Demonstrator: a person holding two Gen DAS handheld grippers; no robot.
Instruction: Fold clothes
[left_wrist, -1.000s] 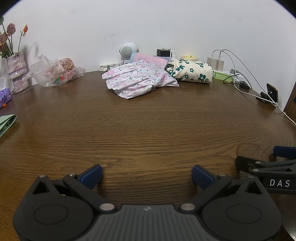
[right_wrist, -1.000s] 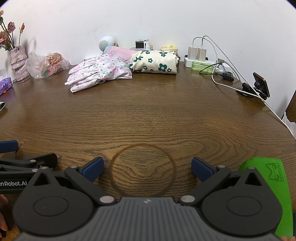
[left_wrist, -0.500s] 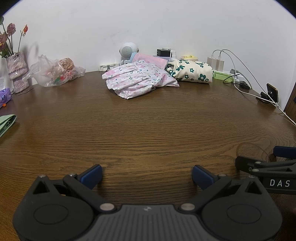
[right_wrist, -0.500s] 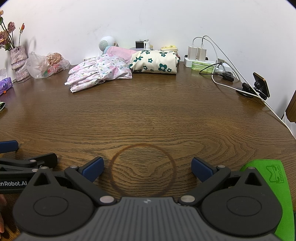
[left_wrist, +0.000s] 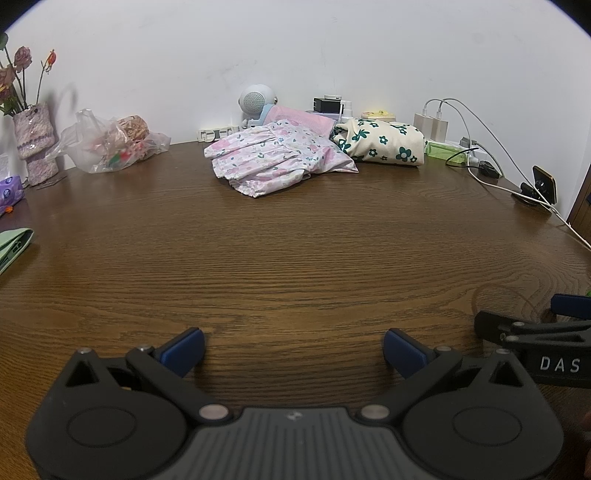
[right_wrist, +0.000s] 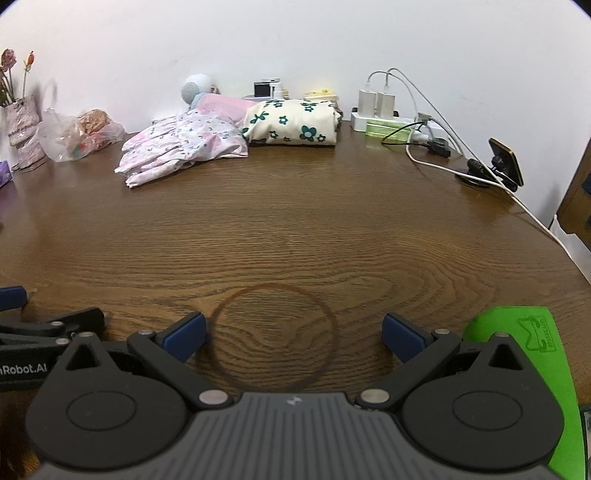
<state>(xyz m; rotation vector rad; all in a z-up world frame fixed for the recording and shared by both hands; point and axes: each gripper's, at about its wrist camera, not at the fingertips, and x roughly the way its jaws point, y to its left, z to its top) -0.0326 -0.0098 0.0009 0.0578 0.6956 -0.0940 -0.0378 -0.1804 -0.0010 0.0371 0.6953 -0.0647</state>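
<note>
A crumpled pink floral garment (left_wrist: 277, 162) (right_wrist: 184, 147) lies at the far side of the brown wooden table (left_wrist: 295, 251) (right_wrist: 295, 229). Beside it on the right sits a folded cream garment with green flowers (left_wrist: 384, 144) (right_wrist: 295, 123). A pink folded cloth (left_wrist: 299, 118) (right_wrist: 221, 105) is behind them. My left gripper (left_wrist: 293, 349) is open low over the near edge of the table, holding nothing. My right gripper (right_wrist: 291, 334) is open too, over a dark ring mark (right_wrist: 273, 336) in the wood. Each gripper's side shows in the other's view.
A vase with flowers (left_wrist: 33, 144), a plastic bag (left_wrist: 110, 144), a white round speaker (left_wrist: 255, 101), a power strip with chargers and cables (right_wrist: 391, 118) and a phone on a stand (right_wrist: 506, 166) line the back and right. A green mat (right_wrist: 532, 369) lies near right.
</note>
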